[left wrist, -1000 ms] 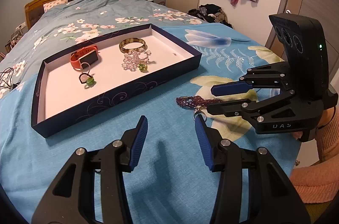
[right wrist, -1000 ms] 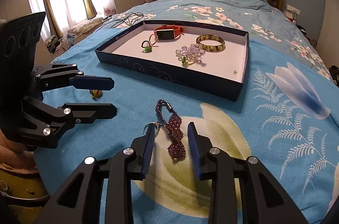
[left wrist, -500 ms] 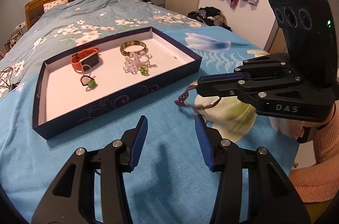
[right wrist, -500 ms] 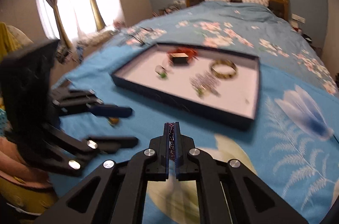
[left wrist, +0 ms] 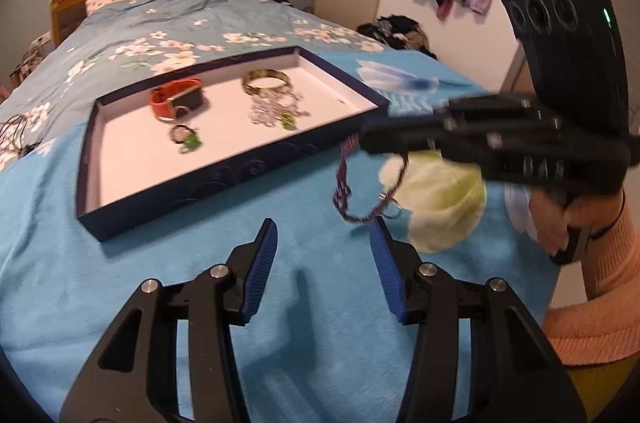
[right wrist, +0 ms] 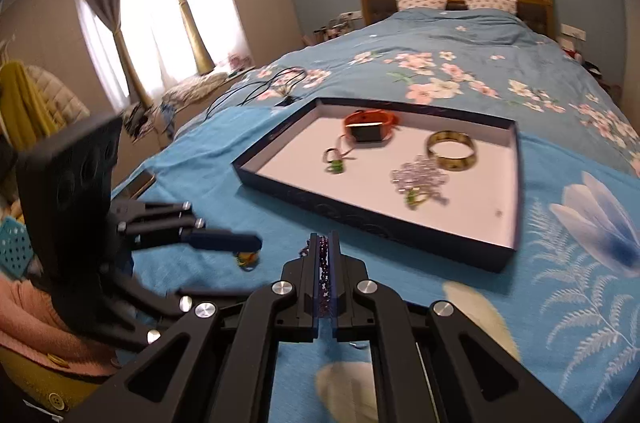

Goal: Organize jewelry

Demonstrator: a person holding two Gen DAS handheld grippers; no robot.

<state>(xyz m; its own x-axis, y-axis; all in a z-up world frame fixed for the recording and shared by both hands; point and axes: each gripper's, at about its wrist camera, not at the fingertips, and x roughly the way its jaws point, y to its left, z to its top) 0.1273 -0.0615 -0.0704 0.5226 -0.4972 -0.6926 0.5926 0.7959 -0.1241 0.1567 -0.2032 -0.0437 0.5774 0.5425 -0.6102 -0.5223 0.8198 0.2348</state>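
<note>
At the right of the left wrist view, the right gripper [left wrist: 370, 139] has its fingers pressed together on a purple beaded bracelet [left wrist: 348, 183], which hangs in a loop below them, clear of the blue floral bedspread [left wrist: 200, 263], with a small metal ring at its lower end. In the right wrist view the same beads [right wrist: 324, 263] show as a dark strand pinched in the narrow slit between the black fingers. The left gripper [left wrist: 322, 263] sits at the bottom centre of its own view with its blue-padded fingers [left wrist: 260, 263] spread and nothing between them. The navy tray [left wrist: 224, 179] with a white floor lies on the bed in the upper left of that view, near the hanging bracelet. Inside it are an orange watch [left wrist: 176, 99], a gold bangle [left wrist: 266, 81], a clear crystal bracelet [left wrist: 272, 109] just below the bangle, and a small ring with a green stone [left wrist: 186, 139]. A small yellowish trinket [right wrist: 246, 259] lies on the bedspread beside the left gripper's finger in the right wrist view.
</note>
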